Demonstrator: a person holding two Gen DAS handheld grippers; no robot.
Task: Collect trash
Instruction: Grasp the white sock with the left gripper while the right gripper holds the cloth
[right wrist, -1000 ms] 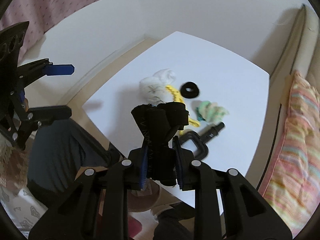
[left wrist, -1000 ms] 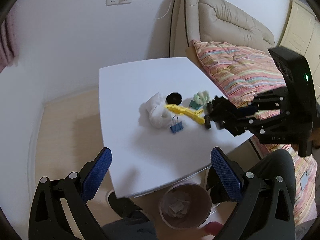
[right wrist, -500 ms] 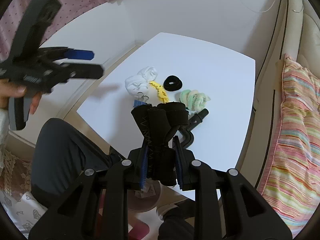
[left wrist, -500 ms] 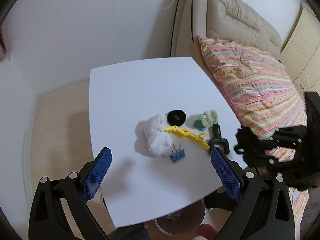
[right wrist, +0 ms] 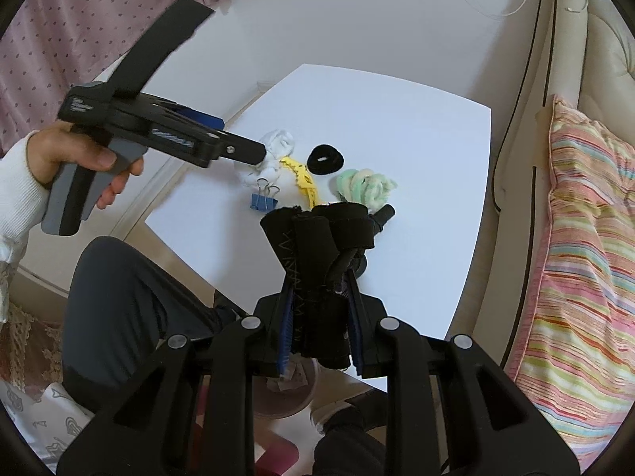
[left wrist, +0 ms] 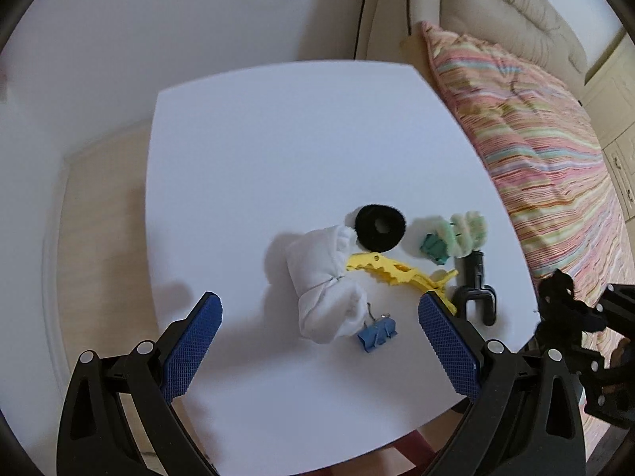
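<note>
On the white table lie a crumpled white tissue, a black hair ring, a yellow toothed clip, a blue binder clip, a green scrunchie and a black clamp. My left gripper hangs open above the tissue, its blue pads wide apart. In the right wrist view the left gripper points at the tissue. My right gripper is shut on a black fabric roll at the table's near edge.
A small bin with paper scraps stands on the floor under the right gripper. A person's hand and dark-trousered leg are at the left. A beige sofa with a striped cushion flanks the table's right side.
The left gripper has come in over the table and lower, toward the tissue. The right gripper drew back from the clips to the table's edge, still gripping the black fabric.
</note>
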